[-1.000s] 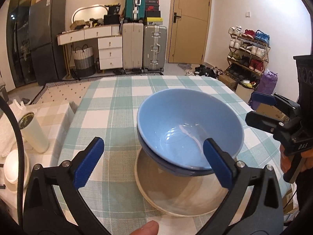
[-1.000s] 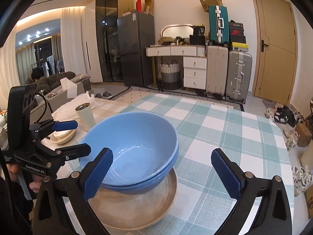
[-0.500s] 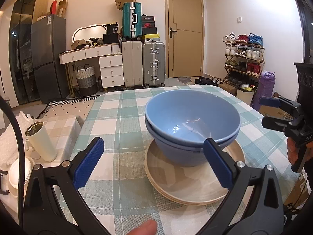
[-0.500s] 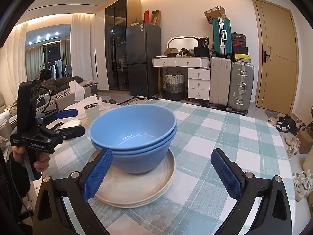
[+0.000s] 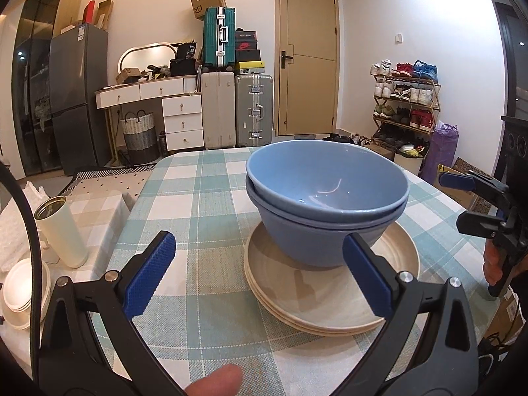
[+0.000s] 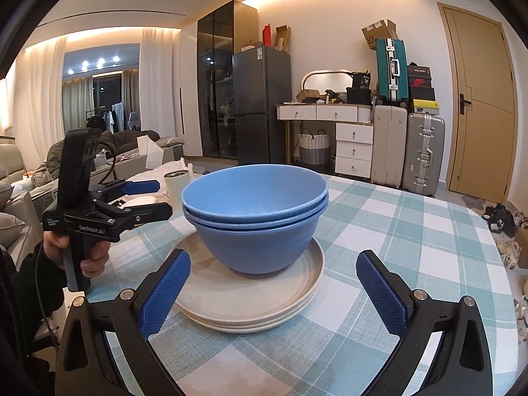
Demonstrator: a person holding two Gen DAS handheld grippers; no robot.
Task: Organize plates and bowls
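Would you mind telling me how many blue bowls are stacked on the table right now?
2. The upper blue bowl sits nested inside the lower blue bowl, which rests on the stack of beige plates. A third could be hidden inside the nest, though only two rims show.

Bare tablecloth rings the stacked bowls; a tumbler seemingly crowds the left edge.

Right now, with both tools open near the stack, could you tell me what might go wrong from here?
1. The blue bowls sit off-centre on the beige plates, so a nudge could slide or tip them.
2. The open left tool has one finger close to the plates' rim; closing might clip it.
3. The plates lie towards the near side of the checked table, so a pull could drag them off.
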